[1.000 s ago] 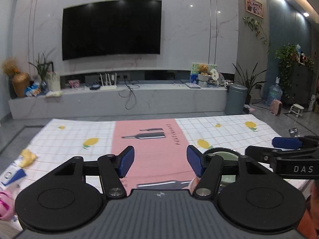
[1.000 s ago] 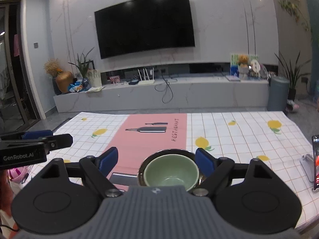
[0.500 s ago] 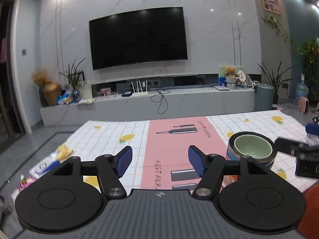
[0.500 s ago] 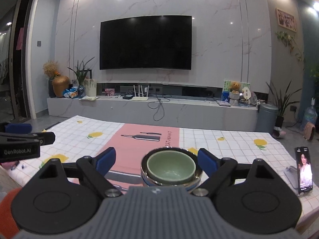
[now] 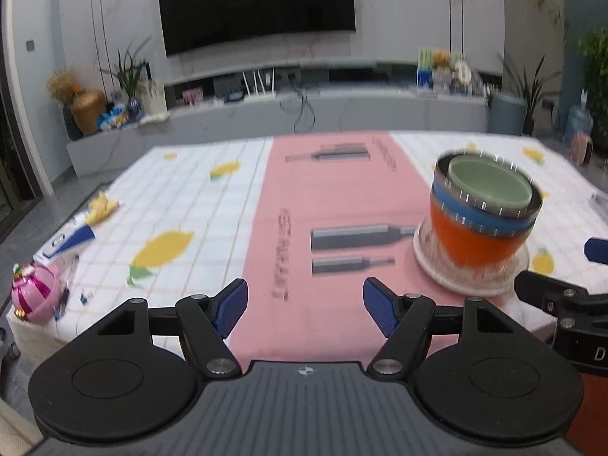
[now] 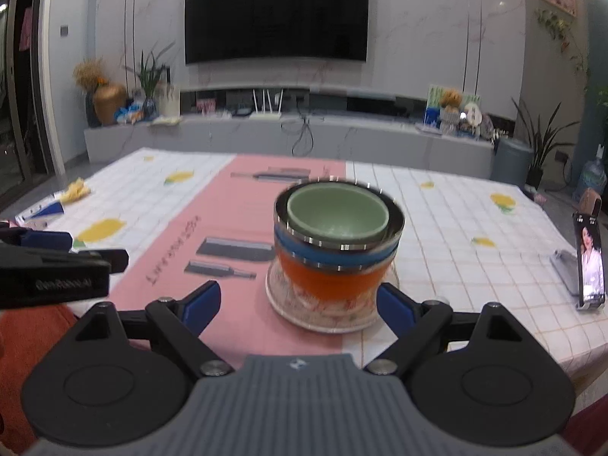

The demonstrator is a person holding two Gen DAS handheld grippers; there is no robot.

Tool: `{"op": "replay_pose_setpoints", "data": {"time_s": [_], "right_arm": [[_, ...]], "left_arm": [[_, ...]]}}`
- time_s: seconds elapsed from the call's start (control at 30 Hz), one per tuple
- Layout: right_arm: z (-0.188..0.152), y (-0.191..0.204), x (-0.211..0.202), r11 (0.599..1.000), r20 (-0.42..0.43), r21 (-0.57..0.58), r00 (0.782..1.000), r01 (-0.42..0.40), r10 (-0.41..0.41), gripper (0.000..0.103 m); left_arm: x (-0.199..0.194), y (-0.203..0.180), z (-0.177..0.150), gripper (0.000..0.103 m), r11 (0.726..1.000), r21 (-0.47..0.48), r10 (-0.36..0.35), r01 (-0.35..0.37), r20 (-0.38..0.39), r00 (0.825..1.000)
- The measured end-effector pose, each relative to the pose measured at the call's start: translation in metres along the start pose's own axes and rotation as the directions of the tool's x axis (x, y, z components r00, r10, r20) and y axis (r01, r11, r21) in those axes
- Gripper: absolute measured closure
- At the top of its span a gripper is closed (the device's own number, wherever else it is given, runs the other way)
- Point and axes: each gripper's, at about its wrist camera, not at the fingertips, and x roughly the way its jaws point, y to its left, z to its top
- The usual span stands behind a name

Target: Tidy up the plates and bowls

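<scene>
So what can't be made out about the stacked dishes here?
- Bowl stack, both views: motion blur hides how many bowls are nested.
- Plate, right wrist view: pattern smeared; the bowls cover its middle.
- Right gripper, left wrist view: cut off by the frame edge.

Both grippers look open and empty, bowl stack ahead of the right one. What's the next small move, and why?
Probably ease the right gripper forward and up toward the green bowl. It sits topmost in the nested stack on the plate, so it has to come off first. The right gripper's open jaws already flank the stack's base.
</scene>
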Motion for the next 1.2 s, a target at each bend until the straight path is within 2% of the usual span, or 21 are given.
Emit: {"op": "replay_pose_setpoints", "data": {"time_s": [0.3,1.2], "right_arm": [[-0.008,-0.003,0.021,1.0,-0.087,0.016,0.996,0.008,-0.007,0.015],[-0.003,-0.002,0.025,1.0,-0.07,0.017,0.997,-0.007,0.008,0.015]], "left_arm": [[0.009,-0.002,-0.004,0.021,1.0,0.002,-0.005,0.005,-0.036,0.999],[0.014,-0.002,-0.001,0.021,1.0,0.007,-0.014,0.014,-0.041,0.999]]}}
